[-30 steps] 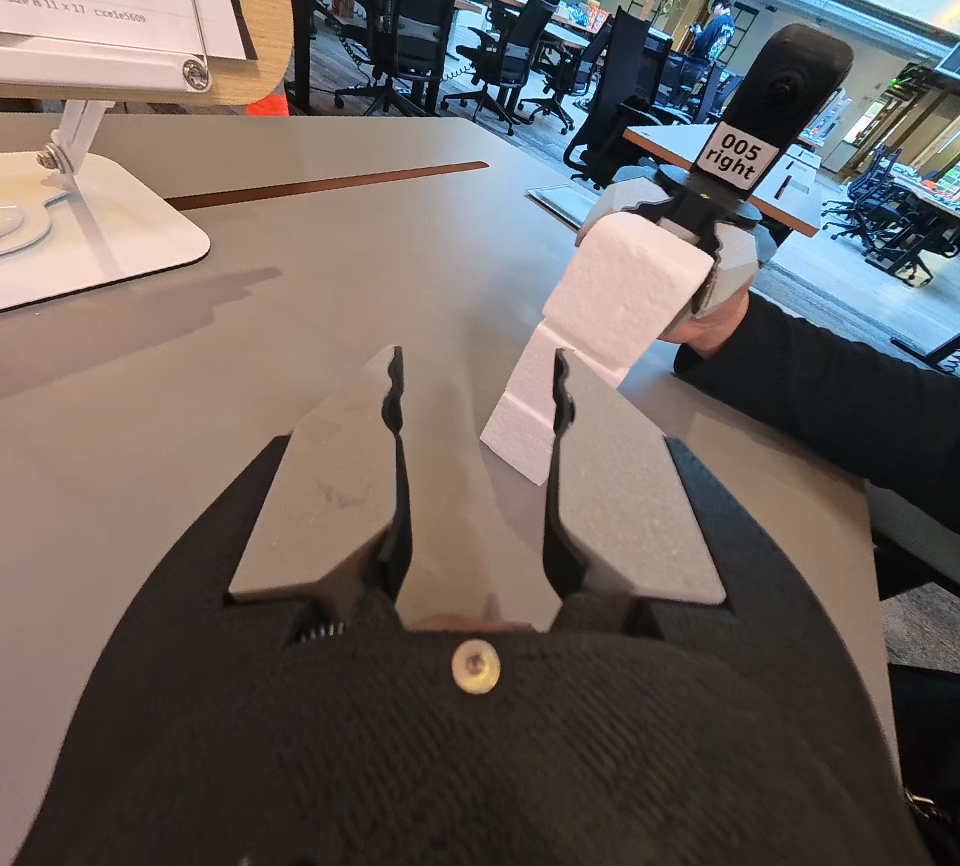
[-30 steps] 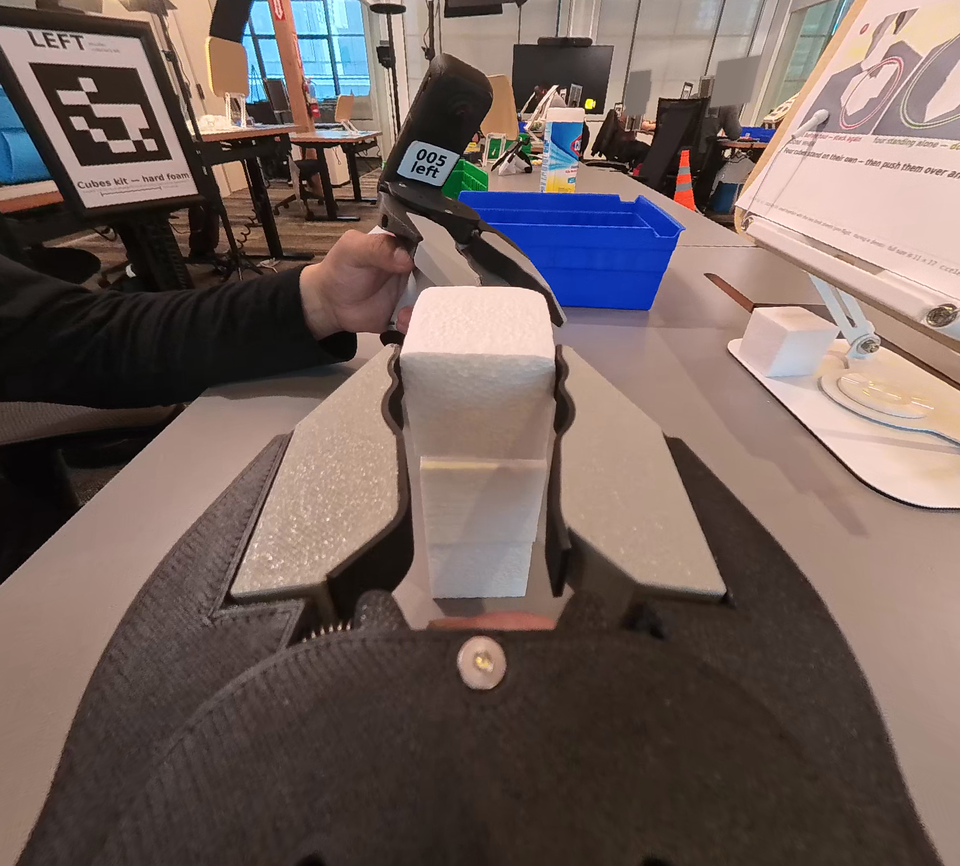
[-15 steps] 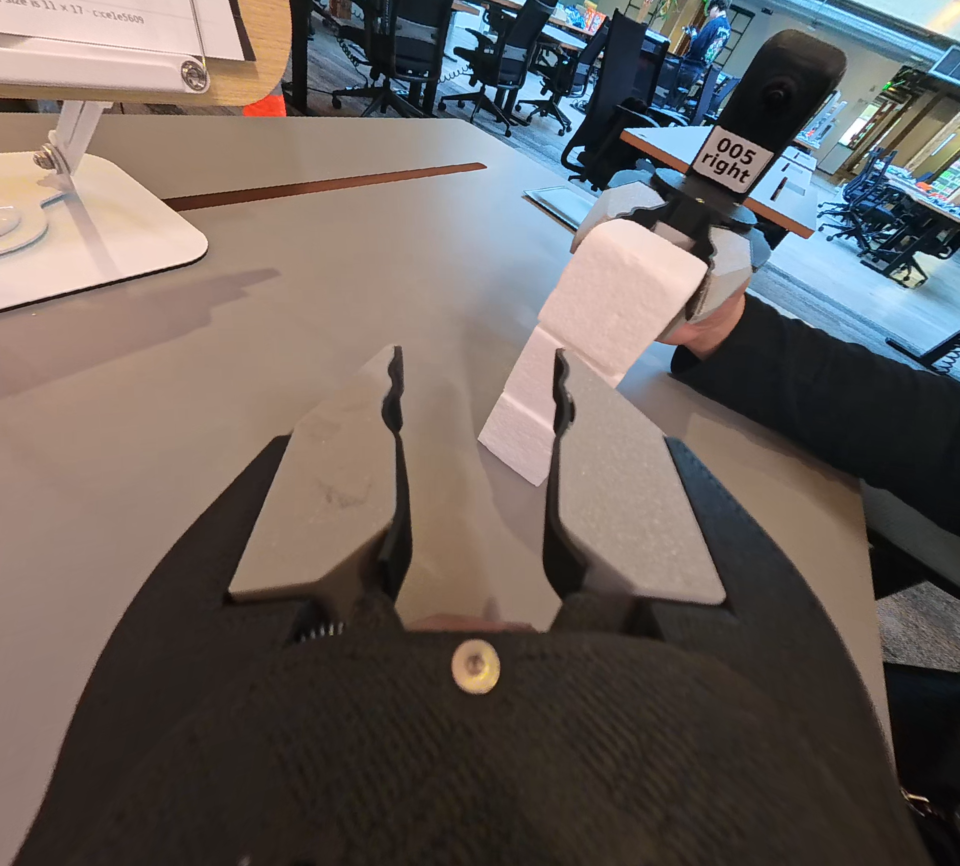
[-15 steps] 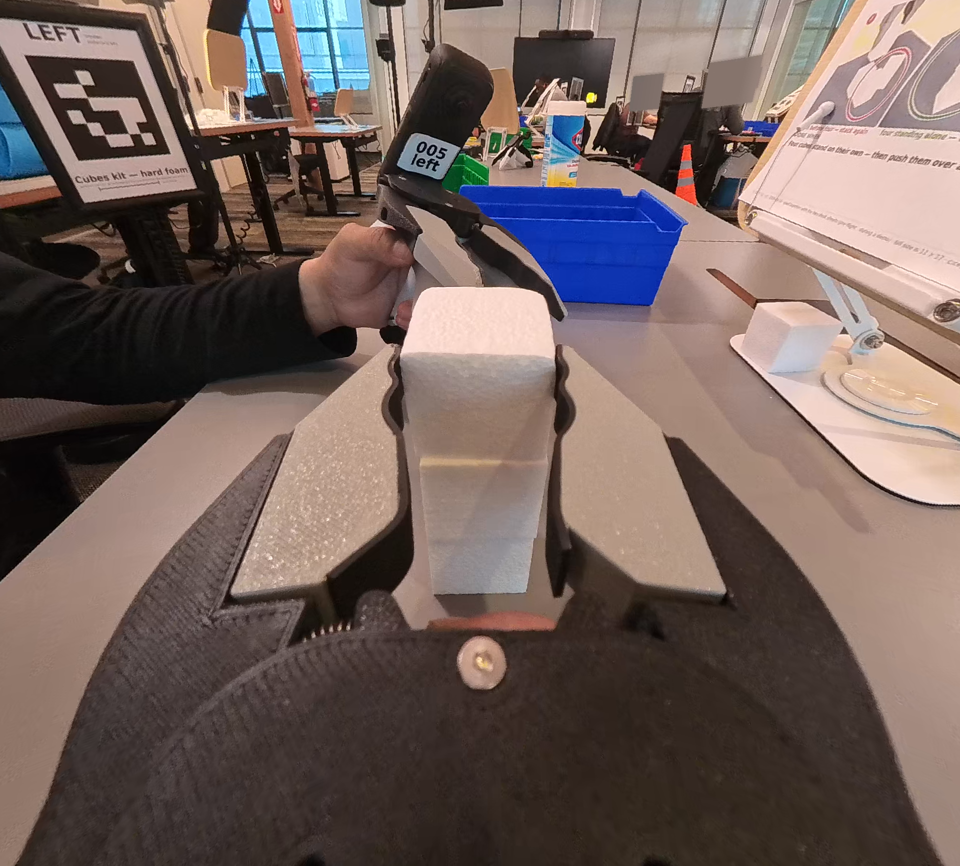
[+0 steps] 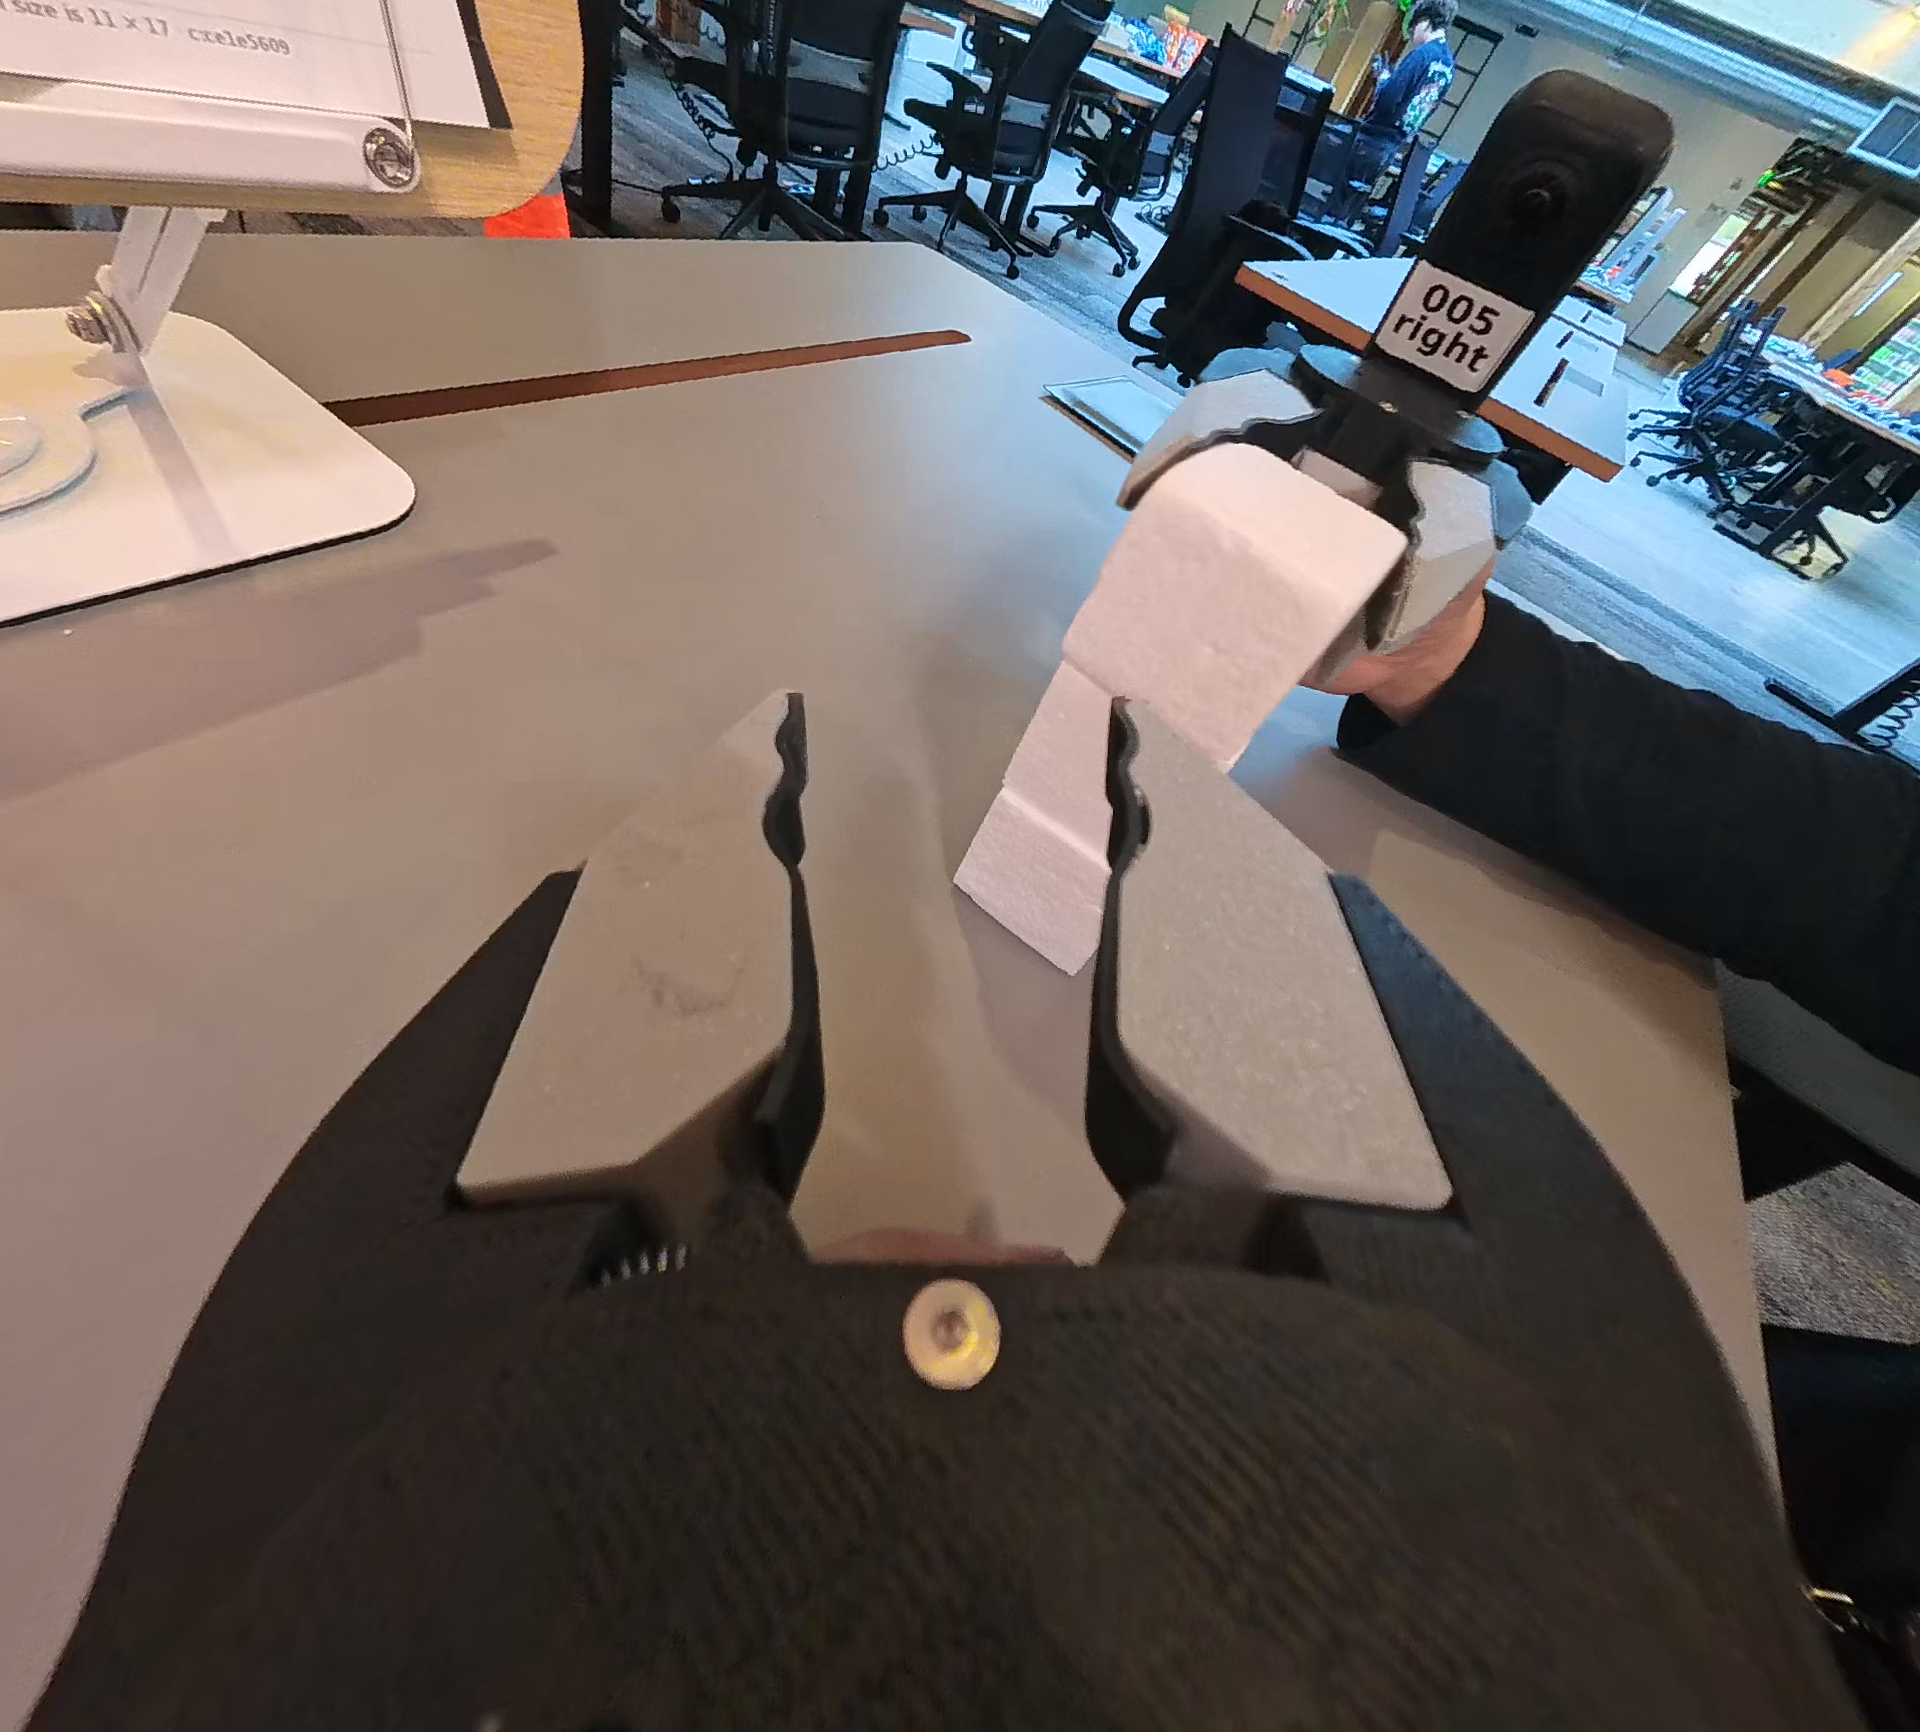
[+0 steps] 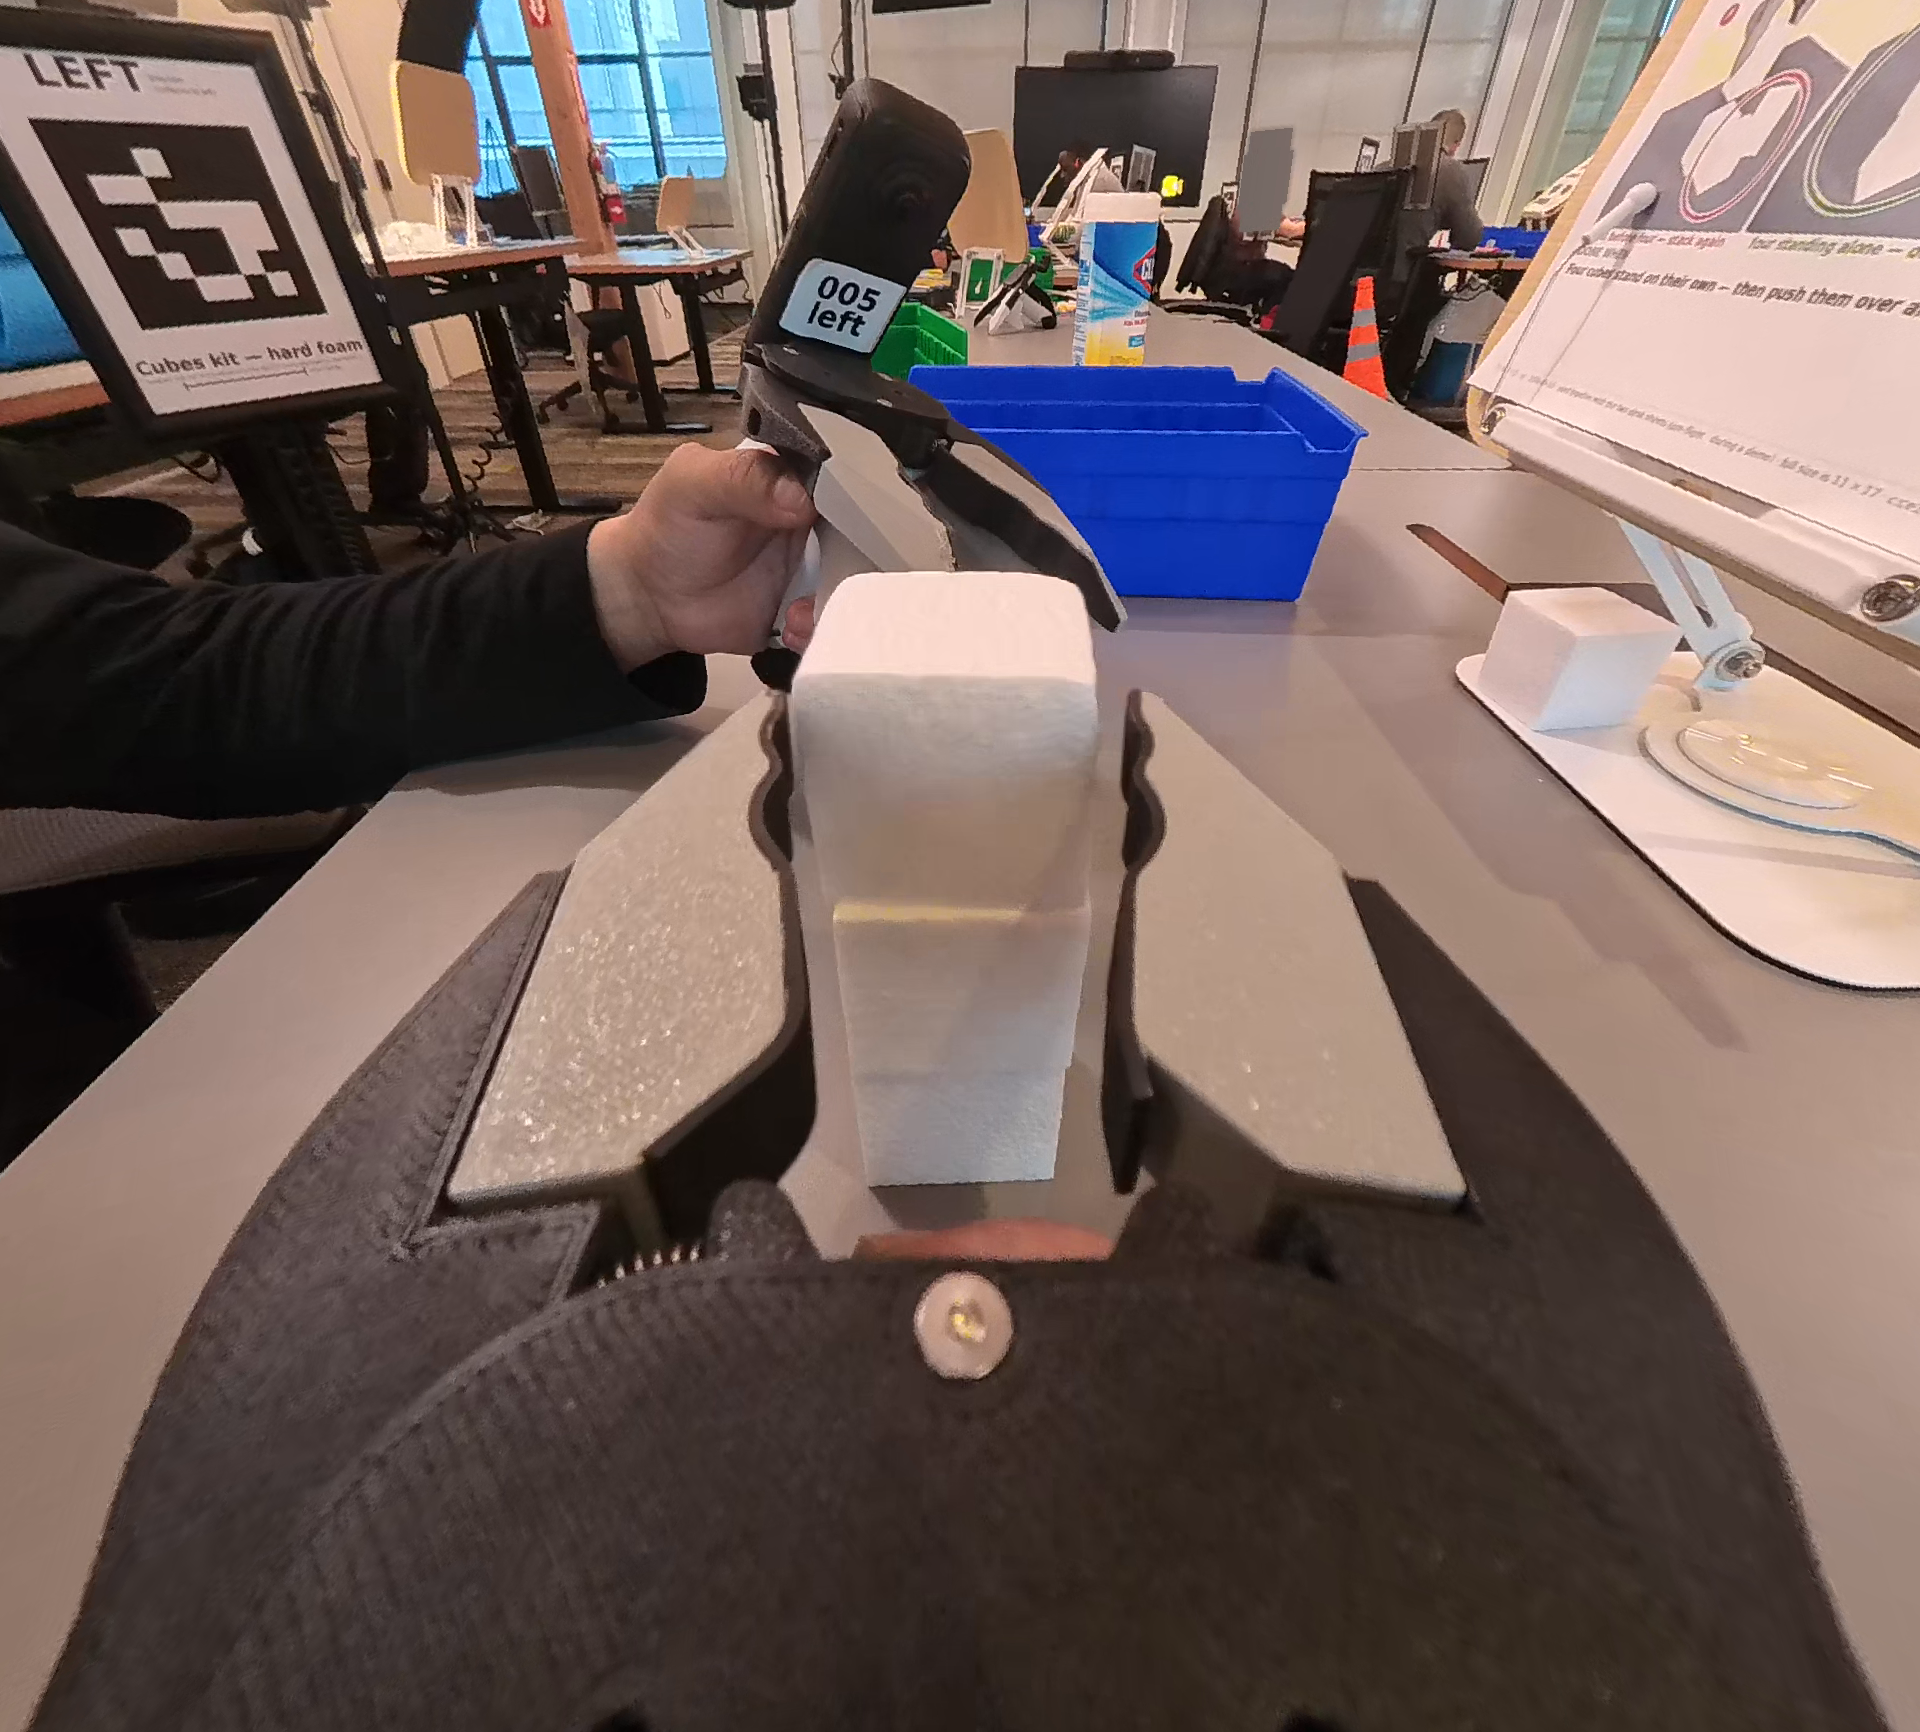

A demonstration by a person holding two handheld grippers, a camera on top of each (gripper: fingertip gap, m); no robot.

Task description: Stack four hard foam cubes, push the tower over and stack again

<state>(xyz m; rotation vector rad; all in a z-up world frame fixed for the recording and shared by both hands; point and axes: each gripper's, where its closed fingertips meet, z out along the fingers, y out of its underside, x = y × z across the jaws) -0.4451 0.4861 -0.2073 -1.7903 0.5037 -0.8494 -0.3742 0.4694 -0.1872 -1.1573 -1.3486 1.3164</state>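
On the table [image 6: 1403, 851] stands a stack of cubes [image 6: 961, 1048], one on top of another. The top cube [image 6: 945, 716] sits between the two fingers of the right gripper [image 6: 951, 778]. There is a small gap beside the cube on its right side.

Behind the stack, a hand [image 6: 696, 555] holds the left gripper [image 6: 977, 539] up over the table. Farther back on the table is a bin [image 6: 1143, 477].

To the right stands a board on a stand [image 6: 1704, 300]. One more cube [image 6: 1579, 659] sits alone on the stand's flat base [image 6: 1766, 851].

In the left wrist view, the left gripper [image 5: 956, 747] has only table between its fingers. The stack [image 5: 1049, 809] is just behind its right finger.
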